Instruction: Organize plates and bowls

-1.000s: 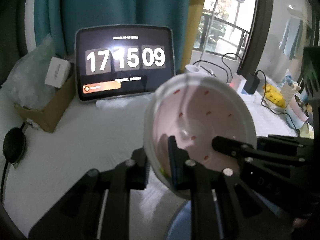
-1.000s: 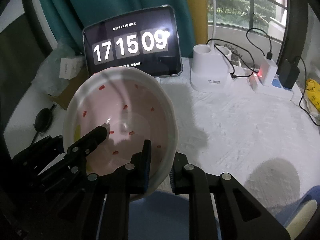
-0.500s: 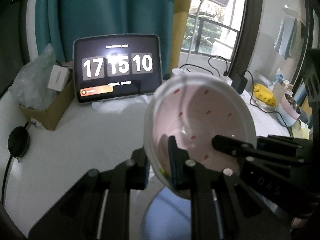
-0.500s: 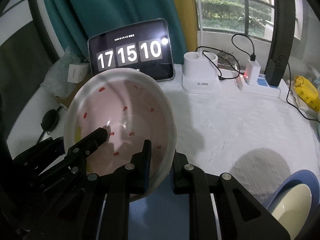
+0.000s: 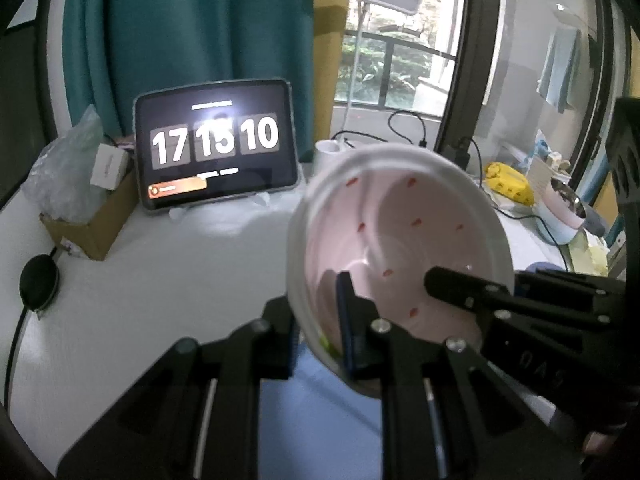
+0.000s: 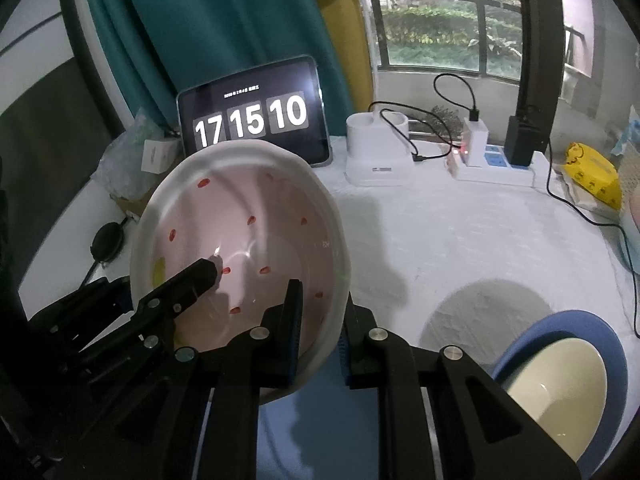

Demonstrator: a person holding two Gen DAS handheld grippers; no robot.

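- Cardboard box [image 5: 90, 220] with crumpled clear plastic bag [image 5: 66, 164]: far left of the white cloth-covered surface [image 5: 160, 280], well apart from the work.
- Black tablet showing a flip clock [image 5: 216, 144]: propped upright at the back of the surface, before the teal curtain [image 5: 180, 28].
- Left tongs [image 5: 316, 320]: closed on the left rim of the bowl, one finger inside the wall, one outside.
- White round bowl with pink inside and small red specks [image 6: 240, 256]: held clear of the surface between both tongs, tilted so its mouth faces the cameras; a pale blue plate [image 6: 304, 420] lies below it.
- Right tongs [image 6: 320, 324]: clamped on the bowl's opposite rim, same inside-and-outside pinch.
- White charging dock [image 6: 378, 152] and white power strip with cables [image 6: 496, 164]: back right of the surface, well apart.
- Blue-rimmed plate carrying a cream bowl [image 6: 560, 392]: near right; judged the likely place for stacking.
- Risks: thin rim grips on smooth ceramic could slip if the two hands drift apart or twist unevenly; the tilted bowl could strike the plate below on lowering.
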